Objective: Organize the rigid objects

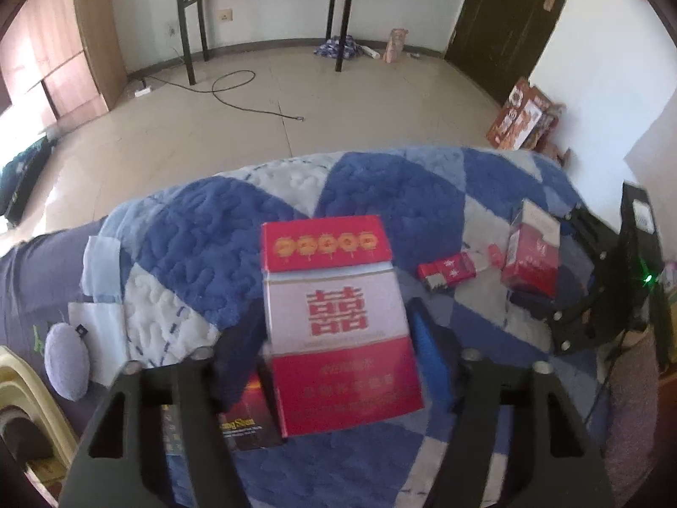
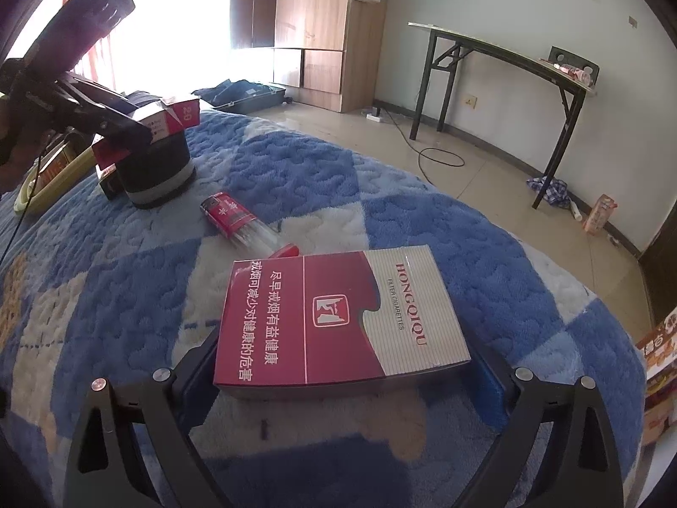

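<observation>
My left gripper [image 1: 338, 338] is shut on a red and white cigarette box with a double-happiness sign [image 1: 338, 326], held above the blue and white blanket [image 1: 203, 228]. Under it lies a dark box [image 1: 247, 417]. My right gripper [image 2: 342, 364] is shut on a maroon and white Hongqiqu cigarette box [image 2: 338, 317] just over the blanket [image 2: 127, 288]. In the left wrist view the right gripper [image 1: 546, 292] shows at the right with that box [image 1: 531, 249]. In the right wrist view the left gripper [image 2: 139, 127] shows at far left with its box [image 2: 173, 116]. A small red pack [image 2: 230, 213] lies between them, also in the left wrist view [image 1: 448, 271].
A small red lighter [image 2: 285, 251] lies by the clear wrapper. A dark round container [image 2: 154, 169] stands at the blanket's far left. A folding table [image 2: 503, 84], a cable [image 1: 237, 93] on the tiled floor, a wardrobe [image 2: 313, 29] and snack boxes [image 1: 524, 116] stand beyond the bed.
</observation>
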`<state>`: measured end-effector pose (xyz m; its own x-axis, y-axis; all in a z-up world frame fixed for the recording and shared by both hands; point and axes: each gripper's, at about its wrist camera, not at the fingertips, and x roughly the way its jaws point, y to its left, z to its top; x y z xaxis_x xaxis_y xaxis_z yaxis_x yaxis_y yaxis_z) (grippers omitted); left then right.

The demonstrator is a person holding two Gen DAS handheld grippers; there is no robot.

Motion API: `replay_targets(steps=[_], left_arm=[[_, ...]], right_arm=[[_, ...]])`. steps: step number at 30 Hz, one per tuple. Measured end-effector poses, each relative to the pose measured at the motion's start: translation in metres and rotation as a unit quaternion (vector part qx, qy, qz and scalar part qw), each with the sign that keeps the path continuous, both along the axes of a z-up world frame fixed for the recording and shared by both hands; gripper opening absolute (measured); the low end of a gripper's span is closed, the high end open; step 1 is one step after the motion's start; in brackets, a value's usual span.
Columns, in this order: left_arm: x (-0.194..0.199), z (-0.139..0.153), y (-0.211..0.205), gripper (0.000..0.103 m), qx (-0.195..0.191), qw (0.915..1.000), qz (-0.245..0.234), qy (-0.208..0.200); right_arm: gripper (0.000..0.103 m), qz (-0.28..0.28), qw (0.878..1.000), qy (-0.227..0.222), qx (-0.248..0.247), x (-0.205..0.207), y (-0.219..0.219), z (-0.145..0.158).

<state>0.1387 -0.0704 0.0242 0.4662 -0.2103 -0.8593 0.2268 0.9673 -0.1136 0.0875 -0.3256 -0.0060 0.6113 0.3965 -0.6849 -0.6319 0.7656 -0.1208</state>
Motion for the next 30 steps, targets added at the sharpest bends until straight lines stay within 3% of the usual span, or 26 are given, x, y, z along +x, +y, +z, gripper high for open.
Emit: replay_targets(steps=[5,7,11,16,21,25,30], left_arm=[[-0.005,0.01,0.009,0.059,-0.022,0.9997,0.001,-0.006],[-0.01,0.014,0.008,0.059,-0.01,0.9997,-0.005,-0.023],[-0.029,0.028,0.021,0.059,-0.035,0.9983,-0.014,-0.044],[-0.084,0.049,0.059,0.059,-0.076,0.9942,-0.01,-0.076],[-0.173,0.082,0.144,0.059,-0.146,0.9832,0.049,-0.097],[-0.245,0.101,0.214,0.059,-0.115,0.9748,0.137,-0.134],[-0.317,0.104,0.277,0.059,-0.051,0.9582,0.238,-0.15]], right_arm=[[0.097,0.001,1.0,0.0,0.001,0.0,0.0,0.0],[0.097,0.0,1.0,-0.001,-0.001,0.0,0.0,0.0],[0.09,0.001,1.0,-0.007,0.005,-0.002,-0.002,0.002],[0.089,-0.005,0.999,-0.02,0.035,-0.007,-0.013,0.009],[0.089,-0.006,0.992,-0.083,0.096,-0.048,-0.025,0.046],[0.089,0.034,0.982,-0.143,0.115,-0.092,0.021,0.088],[0.089,0.139,0.97,-0.138,0.143,-0.125,0.13,0.118]])
